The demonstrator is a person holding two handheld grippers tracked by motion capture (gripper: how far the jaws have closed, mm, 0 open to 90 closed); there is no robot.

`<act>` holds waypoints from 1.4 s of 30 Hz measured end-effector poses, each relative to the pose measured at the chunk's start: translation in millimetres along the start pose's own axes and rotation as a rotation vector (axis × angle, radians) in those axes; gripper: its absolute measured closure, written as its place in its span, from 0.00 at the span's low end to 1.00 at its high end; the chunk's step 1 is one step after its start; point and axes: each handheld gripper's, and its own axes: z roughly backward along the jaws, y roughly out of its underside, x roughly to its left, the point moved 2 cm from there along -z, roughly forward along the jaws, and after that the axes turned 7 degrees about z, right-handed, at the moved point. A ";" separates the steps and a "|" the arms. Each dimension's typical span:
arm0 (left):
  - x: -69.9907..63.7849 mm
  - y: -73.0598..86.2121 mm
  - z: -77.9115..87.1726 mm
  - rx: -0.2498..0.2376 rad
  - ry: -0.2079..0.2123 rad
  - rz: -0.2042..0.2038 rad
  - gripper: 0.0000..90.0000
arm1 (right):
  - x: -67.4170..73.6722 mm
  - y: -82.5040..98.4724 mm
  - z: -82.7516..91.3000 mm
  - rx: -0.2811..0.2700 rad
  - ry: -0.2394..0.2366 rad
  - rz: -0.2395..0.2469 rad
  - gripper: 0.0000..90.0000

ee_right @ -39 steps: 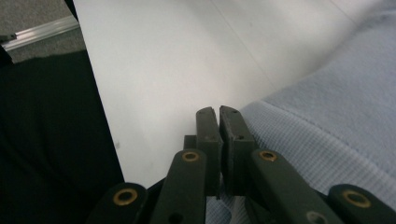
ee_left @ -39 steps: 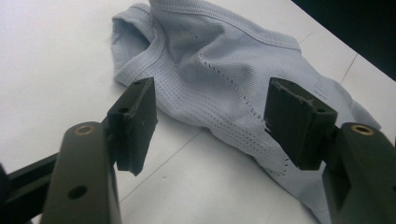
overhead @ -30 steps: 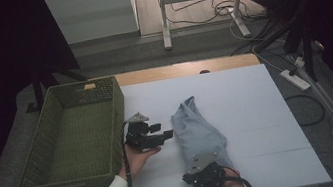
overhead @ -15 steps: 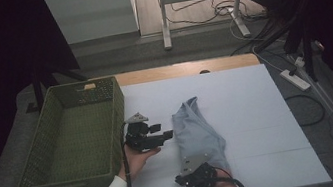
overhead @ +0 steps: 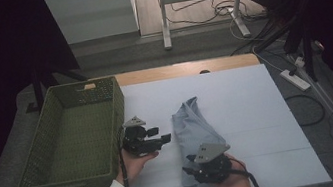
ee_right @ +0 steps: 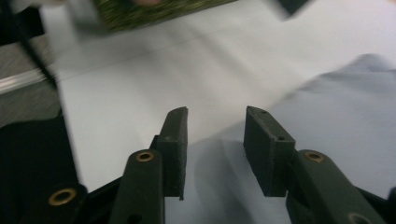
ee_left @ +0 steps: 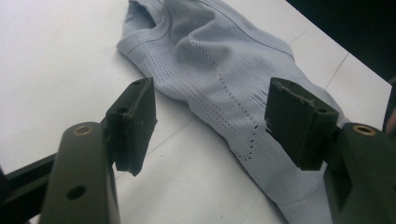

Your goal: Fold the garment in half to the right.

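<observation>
Folded grey garment [overhead: 192,137] lies lengthwise away from the person; both grippers open, holding nothing

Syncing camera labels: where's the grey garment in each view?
High view: grey garment lies centre on the white table cover, right of the green basket.
Left gripper view: garment spans top centre to lower right.
Right gripper view: garment at right.
Shared landmark: the white table cover.
</observation>
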 end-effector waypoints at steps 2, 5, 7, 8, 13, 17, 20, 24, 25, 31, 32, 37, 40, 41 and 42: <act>-1.6 0.4 1.4 0.000 0.000 -0.008 0.38 | -12.7 -1.4 4.6 -0.012 0.035 -0.019 0.65; -3.1 0.0 2.2 -0.002 0.006 -0.015 0.38 | -32.7 -1.7 6.2 -0.019 0.074 -0.064 0.65; -2.8 -0.1 1.6 0.001 0.009 -0.017 0.38 | -43.9 -1.9 3.4 -0.012 0.089 -0.086 0.65; -2.3 0.1 1.1 0.003 0.011 -0.016 0.38 | -48.7 -2.3 2.1 -0.005 0.100 -0.090 0.65; 0.4 0.1 1.0 0.006 0.014 -0.013 0.38 | -68.4 -7.7 -4.6 0.012 0.132 -0.118 0.63; 0.7 0.0 0.9 0.007 0.017 -0.016 0.38 | -81.4 -10.5 -12.7 0.018 0.151 -0.123 0.62; 0.7 0.4 -0.6 0.012 0.021 -0.017 0.38 | -91.4 -13.2 -18.6 0.016 0.170 -0.134 0.61; -0.4 0.9 -1.8 0.023 0.023 -0.029 0.38 | -102.2 -16.0 -25.6 0.019 0.182 -0.150 0.60; -0.8 0.6 -1.2 0.022 0.025 -0.029 0.38 | -104.1 -16.4 -26.6 0.021 0.187 -0.148 0.60; -1.3 -1.0 2.8 0.008 0.021 -0.033 0.38 | -114.2 -16.9 -28.0 0.028 0.202 -0.159 0.59; -0.9 -1.0 3.0 0.007 0.021 -0.031 0.38 | -116.3 -16.8 -28.0 0.027 0.204 -0.157 0.59; -1.1 -0.7 2.4 0.010 0.020 -0.031 0.38 | -124.1 -16.9 -28.9 0.024 0.211 -0.169 0.58; -2.4 0.2 0.2 0.017 0.025 -0.036 0.38 | -126.6 -17.6 -30.5 0.023 0.210 -0.167 0.58; -2.8 0.5 -0.6 0.019 0.025 -0.037 0.38 | -127.1 -18.3 -31.3 0.027 0.212 -0.163 0.58; -3.2 0.8 -1.3 0.021 0.027 -0.037 0.38 | -127.6 -19.0 -31.9 0.024 0.214 -0.159 0.58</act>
